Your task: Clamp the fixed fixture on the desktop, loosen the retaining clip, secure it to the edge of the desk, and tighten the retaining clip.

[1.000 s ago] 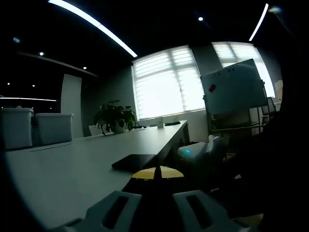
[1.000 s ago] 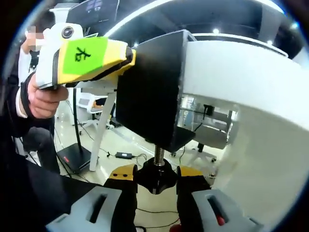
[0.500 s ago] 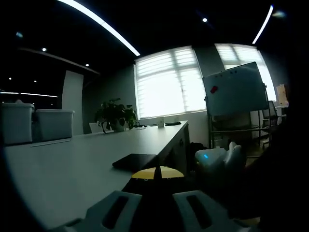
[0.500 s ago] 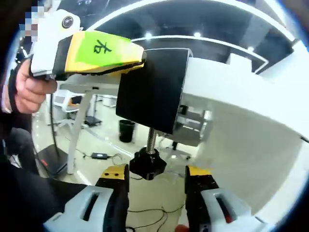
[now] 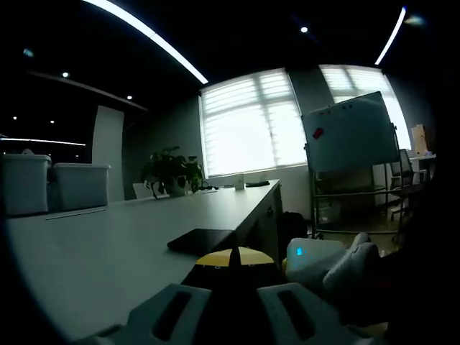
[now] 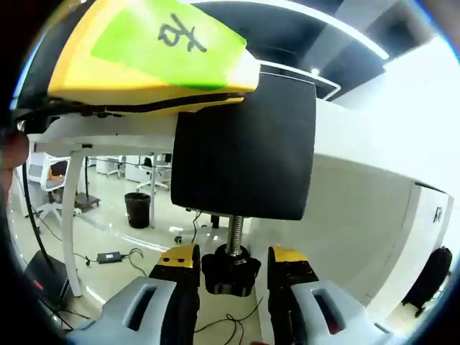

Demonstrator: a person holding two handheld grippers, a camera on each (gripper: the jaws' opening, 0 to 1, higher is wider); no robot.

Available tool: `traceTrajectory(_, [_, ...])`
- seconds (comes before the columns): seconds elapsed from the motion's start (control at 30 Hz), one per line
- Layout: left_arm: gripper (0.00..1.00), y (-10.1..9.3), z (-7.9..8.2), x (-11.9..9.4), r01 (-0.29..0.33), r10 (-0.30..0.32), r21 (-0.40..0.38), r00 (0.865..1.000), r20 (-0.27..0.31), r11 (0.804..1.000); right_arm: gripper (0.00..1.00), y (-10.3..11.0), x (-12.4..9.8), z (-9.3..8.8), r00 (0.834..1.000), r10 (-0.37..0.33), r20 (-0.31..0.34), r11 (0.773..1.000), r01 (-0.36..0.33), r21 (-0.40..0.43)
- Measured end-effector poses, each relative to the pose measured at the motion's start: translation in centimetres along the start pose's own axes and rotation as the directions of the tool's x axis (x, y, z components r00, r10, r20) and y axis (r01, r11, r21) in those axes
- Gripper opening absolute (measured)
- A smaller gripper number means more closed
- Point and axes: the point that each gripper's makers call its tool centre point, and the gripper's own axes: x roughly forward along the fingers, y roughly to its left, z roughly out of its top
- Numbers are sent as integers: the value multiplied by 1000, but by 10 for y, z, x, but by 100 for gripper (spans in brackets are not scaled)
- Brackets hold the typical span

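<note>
The black clamp (image 6: 244,154) sits hooked over the desk (image 6: 359,194) edge, its body hanging below the white top so the screw (image 6: 234,233) can draw it tight from underneath. The knob (image 6: 230,270) at the screw's lower end lies between the right gripper's (image 6: 231,277) jaws, which stand just beside it on both sides; whether they pinch it I cannot tell. That placing suits turning the knob, judged to be the tightening step. The left gripper (image 6: 154,54), yellow with a green label, holds the clamp's top, steadying it at the edge. In the left gripper view its jaws (image 5: 231,277) are pressed together on the clamp (image 5: 208,241) lying on the desk (image 5: 108,244).
</note>
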Motion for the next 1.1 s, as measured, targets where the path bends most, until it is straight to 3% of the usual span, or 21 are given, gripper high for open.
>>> traceTrajectory(0.17, [1, 0, 0, 0, -1, 1, -3, 1000, -1, 1000, 29, -3, -5, -4, 1000, -11, -17, 1000, 11, 11])
traceTrajectory(0.5, [1, -2, 1, 0, -3, 3, -10, 1000, -3, 1000, 40, -16, -15, -18, 996, -67, -55, 998, 68, 10])
traceTrajectory(0.73, [1, -2, 1, 0, -5, 5, -11, 1000, -2, 1000, 36, -11, -11, -14, 997, -61, -51, 998, 62, 14])
traceTrajectory(0.83, [1, -3, 1, 0, -6, 6, -8, 1000, -1, 1000, 26, -4, -7, -15, 997, -42, -61, 999, 43, 17])
traceTrajectory(0.97, [1, -3, 0, 0, -5, 5, 0, 1000, 0, 1000, 25, -2, -10, -15, 998, -37, -60, 999, 37, -5])
traceTrajectory(1.1, [1, -2, 0, -1, -6, 6, 2, 1000, -1, 1000, 25, 0, -10, -15, 997, 53, -63, 997, -56, -58])
